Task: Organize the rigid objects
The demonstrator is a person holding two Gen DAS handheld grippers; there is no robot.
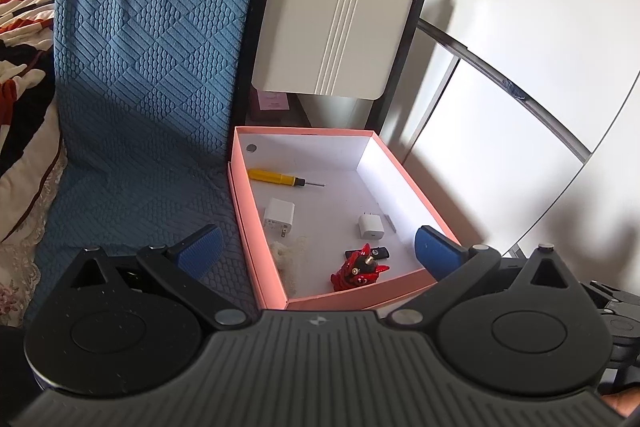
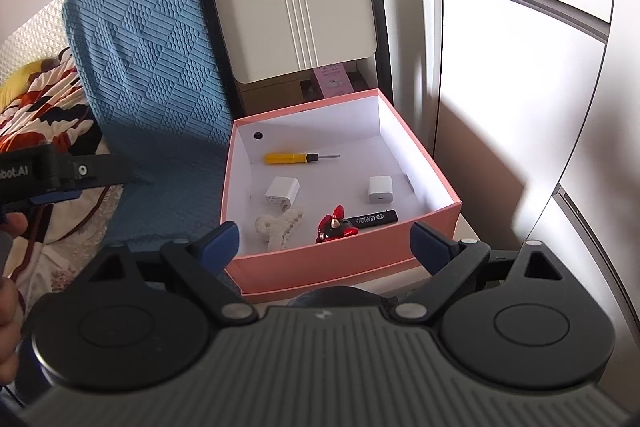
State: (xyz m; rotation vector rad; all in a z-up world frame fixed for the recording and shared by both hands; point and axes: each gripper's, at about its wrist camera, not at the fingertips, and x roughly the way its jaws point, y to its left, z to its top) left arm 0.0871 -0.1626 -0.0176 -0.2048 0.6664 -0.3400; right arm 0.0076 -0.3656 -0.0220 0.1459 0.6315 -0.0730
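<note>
Pink cardboard box [image 2: 340,259], open-topped beside the blue quilted cushion [image 2: 152,75], gathers yellow-handled screwdriver [image 2: 298,158], two white plug chargers [image 2: 282,191] [image 2: 380,189], black battery [image 2: 372,218] and red-black figurine [image 2: 335,226]; left tool [image 1: 316,251] and right tool [image 2: 324,243] both spread wide, empty, facing it.

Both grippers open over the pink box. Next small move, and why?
Probably lower the right gripper toward the black battery. It lies nearest the box's front wall, beside the red toy, and both grippers are open and empty.
</note>
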